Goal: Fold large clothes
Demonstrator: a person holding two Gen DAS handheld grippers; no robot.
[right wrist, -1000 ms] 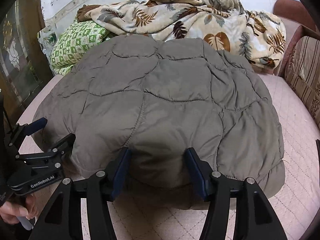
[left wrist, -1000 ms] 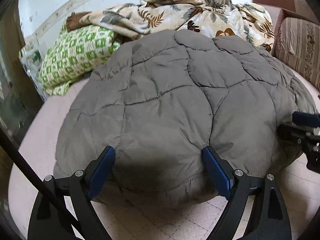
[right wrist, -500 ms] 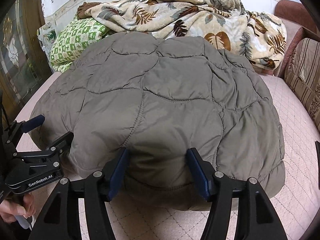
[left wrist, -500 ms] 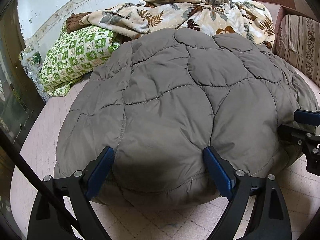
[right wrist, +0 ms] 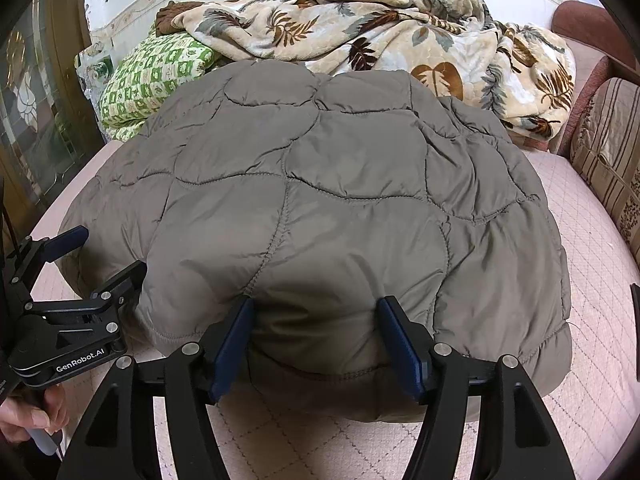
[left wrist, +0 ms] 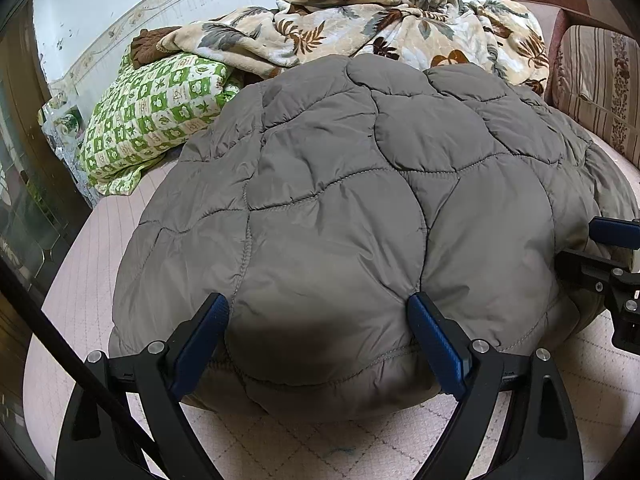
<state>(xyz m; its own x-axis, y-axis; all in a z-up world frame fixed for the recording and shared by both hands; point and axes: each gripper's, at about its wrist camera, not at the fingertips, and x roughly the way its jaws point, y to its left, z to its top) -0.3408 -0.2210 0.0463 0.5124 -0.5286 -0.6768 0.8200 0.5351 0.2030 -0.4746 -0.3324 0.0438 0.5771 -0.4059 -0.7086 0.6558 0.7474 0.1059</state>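
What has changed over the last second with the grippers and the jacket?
Very little. Both views edged slightly nearer the grey jacket, which fills a bit more of each picture. The left gripper and right gripper are open as before, fingers straddling the near hem without pinching it. The blanket and green pillow stayed put.

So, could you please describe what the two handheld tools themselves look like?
Both are matte black frames with silver screw heads and two fingers faced with ribbed blue pads. The left tool carries white "GenRobot.AI" lettering on its body, with a bare hand below it. A black cable runs beside it.
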